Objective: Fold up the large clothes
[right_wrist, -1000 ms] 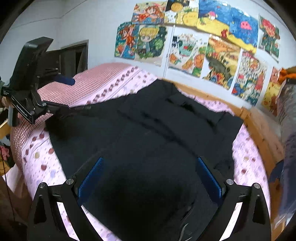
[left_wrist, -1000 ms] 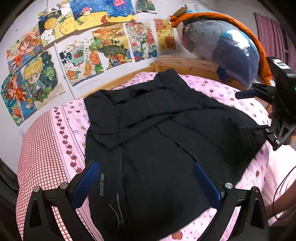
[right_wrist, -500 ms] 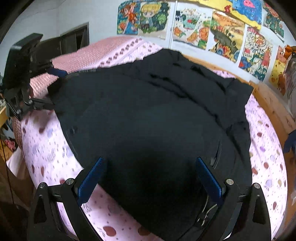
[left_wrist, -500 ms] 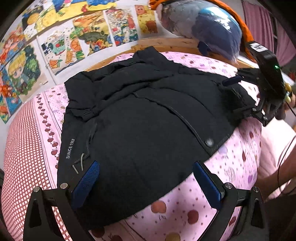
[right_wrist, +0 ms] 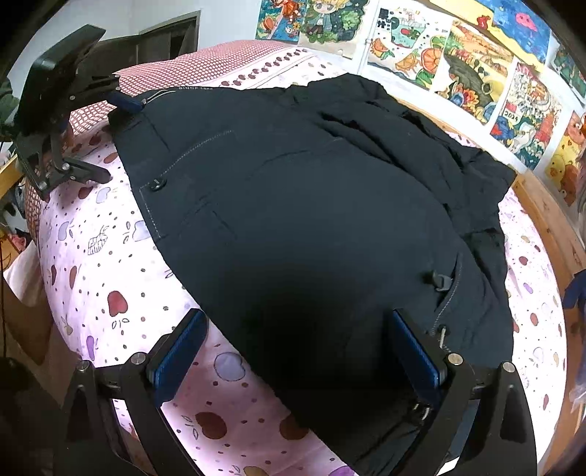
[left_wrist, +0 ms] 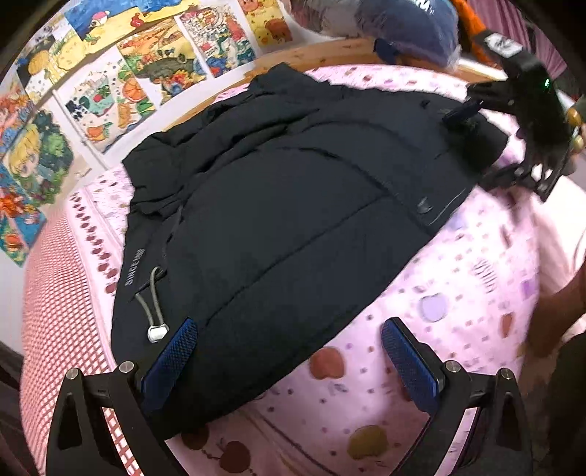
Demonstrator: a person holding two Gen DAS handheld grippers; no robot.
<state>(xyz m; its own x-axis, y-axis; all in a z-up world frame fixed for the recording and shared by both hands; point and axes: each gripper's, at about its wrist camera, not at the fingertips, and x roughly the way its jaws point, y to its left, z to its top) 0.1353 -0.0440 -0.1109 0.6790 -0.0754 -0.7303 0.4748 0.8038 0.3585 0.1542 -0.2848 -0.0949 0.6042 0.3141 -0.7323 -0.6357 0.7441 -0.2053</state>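
A: We get soft, even indoor light; the pink bedsheet [right_wrist: 110, 263] reads bright with no harsh glare.

B: We lose detail in the black jacket [left_wrist: 293, 219], nearly featureless at its lower middle. Motion blur smears the left view's right side; both views bow and darken at the corners.

This is a bedroom in a home. A bed with a pink sheet covered in little fruit shapes [left_wrist: 457, 278] fills the near part. A light wooden bed frame [right_wrist: 542, 205] runs along the far side. Bright cartoon drawings on paper [right_wrist: 472, 69] hang on the white wall [right_wrist: 146, 14].
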